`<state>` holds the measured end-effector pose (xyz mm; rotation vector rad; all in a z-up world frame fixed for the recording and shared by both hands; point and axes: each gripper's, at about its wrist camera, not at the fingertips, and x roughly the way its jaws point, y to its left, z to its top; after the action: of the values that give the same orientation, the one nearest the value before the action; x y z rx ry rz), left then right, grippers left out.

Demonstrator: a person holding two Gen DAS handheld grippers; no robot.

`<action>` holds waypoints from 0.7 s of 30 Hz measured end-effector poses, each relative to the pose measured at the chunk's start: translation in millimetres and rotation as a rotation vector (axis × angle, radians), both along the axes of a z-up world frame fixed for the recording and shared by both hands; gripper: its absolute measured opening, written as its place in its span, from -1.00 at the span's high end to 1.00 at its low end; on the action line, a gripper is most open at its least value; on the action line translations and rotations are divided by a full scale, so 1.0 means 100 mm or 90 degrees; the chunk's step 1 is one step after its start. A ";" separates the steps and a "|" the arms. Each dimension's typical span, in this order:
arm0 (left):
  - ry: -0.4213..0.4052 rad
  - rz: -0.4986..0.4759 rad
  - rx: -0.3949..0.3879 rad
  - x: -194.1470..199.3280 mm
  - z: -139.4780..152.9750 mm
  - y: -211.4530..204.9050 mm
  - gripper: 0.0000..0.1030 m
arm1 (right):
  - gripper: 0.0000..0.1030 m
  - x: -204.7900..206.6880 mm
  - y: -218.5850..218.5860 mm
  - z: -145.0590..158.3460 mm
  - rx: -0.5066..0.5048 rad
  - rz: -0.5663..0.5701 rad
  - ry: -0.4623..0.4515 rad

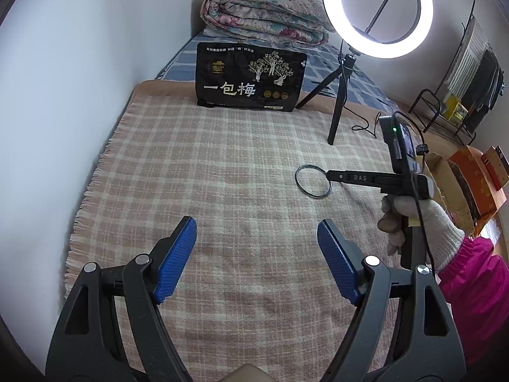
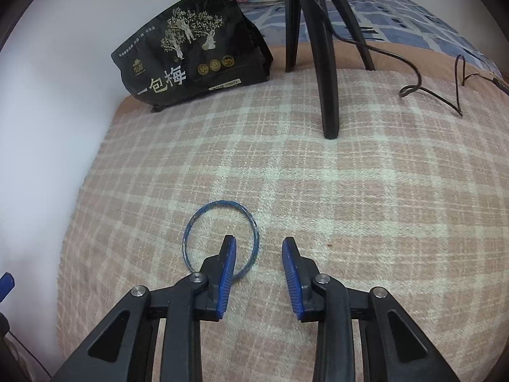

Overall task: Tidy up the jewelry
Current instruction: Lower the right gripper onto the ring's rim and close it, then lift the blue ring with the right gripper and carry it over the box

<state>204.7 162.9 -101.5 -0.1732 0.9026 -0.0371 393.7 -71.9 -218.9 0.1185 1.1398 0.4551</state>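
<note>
A thin bangle (image 2: 221, 238) lies flat on the plaid blanket (image 2: 350, 197); the right gripper (image 2: 259, 248), jaws partly closed and empty, straddles its near-right rim. The left gripper (image 1: 256, 232) gapes empty, farther off.

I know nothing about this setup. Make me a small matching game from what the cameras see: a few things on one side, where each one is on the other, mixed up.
Things:
1. bangle
2. black snack bag
3. ring light
4. folded quilt

Places:
A. on a tripod standing on the plaid blanket
B. lying flat on the blanket, one finger of the right gripper inside its loop
C. propped upright at the blanket's far edge
D. at the far end of the bed, behind the bag

Pairs: 1-B, 2-C, 3-A, 4-D
</note>
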 end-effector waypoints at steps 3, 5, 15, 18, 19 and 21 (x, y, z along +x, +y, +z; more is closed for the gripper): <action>0.006 0.000 0.000 0.00 -0.02 0.00 -0.57 | 0.47 0.03 0.06 -0.04 -0.015 -0.001 -0.001; 0.005 0.001 -0.001 0.01 -0.02 0.00 -0.57 | 0.50 0.03 0.09 -0.06 -0.022 -0.001 -0.003; 0.003 0.005 -0.003 0.02 -0.02 0.02 -0.57 | 0.94 0.00 0.41 -0.09 -0.140 0.036 -0.042; 0.001 0.009 -0.005 0.02 -0.01 0.03 -0.57 | 0.97 -0.02 0.45 -0.07 -0.152 0.041 -0.055; 0.001 0.009 -0.006 0.02 -0.01 0.04 -0.57 | 0.97 -0.04 0.46 -0.05 -0.155 0.042 -0.060; -0.001 0.011 -0.005 0.02 -0.01 0.04 -0.57 | 0.97 -0.08 0.46 0.00 -0.155 0.044 -0.071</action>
<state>206.2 166.4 -102.2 -0.1879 0.9002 -0.0249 385.2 -25.8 -219.1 -0.1575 1.0834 0.3758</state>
